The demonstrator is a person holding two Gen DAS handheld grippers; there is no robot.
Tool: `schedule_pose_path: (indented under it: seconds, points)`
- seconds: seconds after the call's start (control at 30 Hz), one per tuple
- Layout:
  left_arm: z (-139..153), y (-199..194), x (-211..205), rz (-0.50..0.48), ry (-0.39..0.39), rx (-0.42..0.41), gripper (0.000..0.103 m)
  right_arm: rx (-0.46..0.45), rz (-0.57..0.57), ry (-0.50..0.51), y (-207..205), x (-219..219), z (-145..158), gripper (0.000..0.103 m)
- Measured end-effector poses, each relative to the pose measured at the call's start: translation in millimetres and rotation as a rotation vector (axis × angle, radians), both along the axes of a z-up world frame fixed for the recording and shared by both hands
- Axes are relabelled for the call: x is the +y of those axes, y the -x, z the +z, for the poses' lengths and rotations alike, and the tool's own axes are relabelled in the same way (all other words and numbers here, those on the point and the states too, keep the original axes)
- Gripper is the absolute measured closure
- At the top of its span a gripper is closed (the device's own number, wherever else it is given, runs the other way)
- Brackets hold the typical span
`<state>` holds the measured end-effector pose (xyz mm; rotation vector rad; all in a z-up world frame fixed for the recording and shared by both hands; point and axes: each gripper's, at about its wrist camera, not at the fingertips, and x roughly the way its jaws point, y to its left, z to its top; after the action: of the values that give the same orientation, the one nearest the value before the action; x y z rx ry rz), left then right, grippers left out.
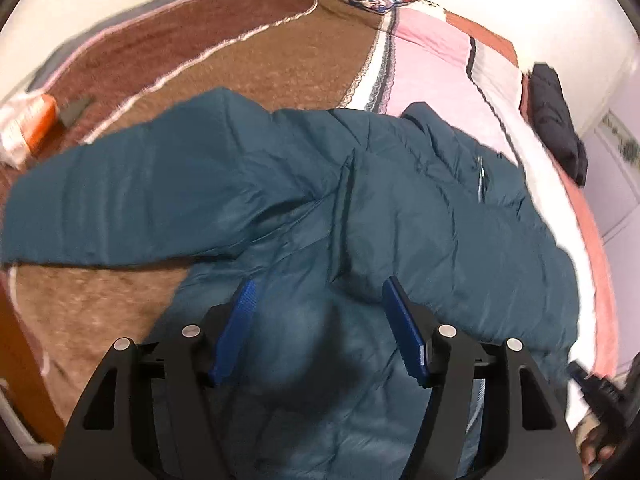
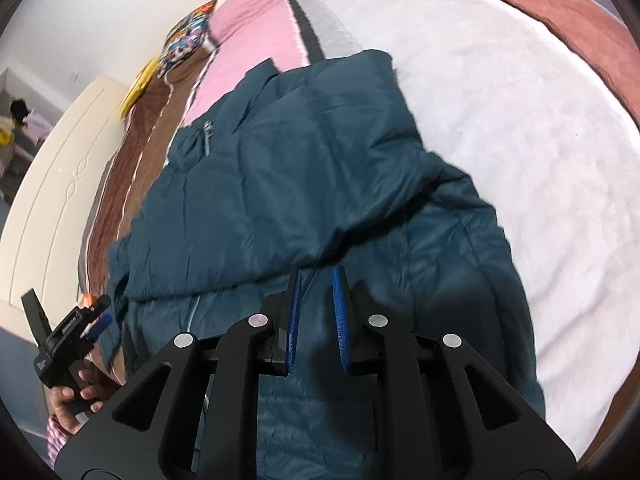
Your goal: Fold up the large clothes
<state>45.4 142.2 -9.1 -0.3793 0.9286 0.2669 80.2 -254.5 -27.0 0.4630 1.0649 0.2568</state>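
Jacket: a teal quilted down jacket (image 1: 304, 184) lies spread on the bed, filling the middle and lower part of both views; one sleeve reaches to the left edge of the left wrist view, and a chest pocket zipper (image 2: 208, 136) shows at centre left of the right wrist view.
Bed: a brown blanket (image 1: 224, 60) covers the upper left of the left wrist view, a pink-and-white quilt (image 1: 432, 60) the upper right; in the right wrist view white fleece bedding (image 2: 520, 140) fills the right side.
Containers: no box, basket or bag can be made out in either view.
Other clothes: a dark garment (image 1: 556, 120) sits at the right edge of the bed, well apart from the jacket.
Left gripper (image 1: 320, 332): points steeply down over the jacket's lower body; jaws spread wide, nothing between the blue pads (image 1: 236, 332), fabric just below them.
Left hand (image 2: 76, 396): at lower left of the right wrist view, fingers wrapped round the handle.
Right gripper (image 2: 318, 320): tilted down over the jacket beside a folded-over flap; jaws parted by a narrow gap, no cloth pinched between them.
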Motion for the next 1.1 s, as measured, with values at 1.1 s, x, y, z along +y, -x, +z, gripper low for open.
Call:
schedule_pose_path:
  seconds: [1.1]
  points:
    - [-47.7, 99.6, 215.8, 0.567, 0.143, 0.033, 0.036, -0.021, 0.285, 0.206, 31.5, 113.8, -2.4, 0.084]
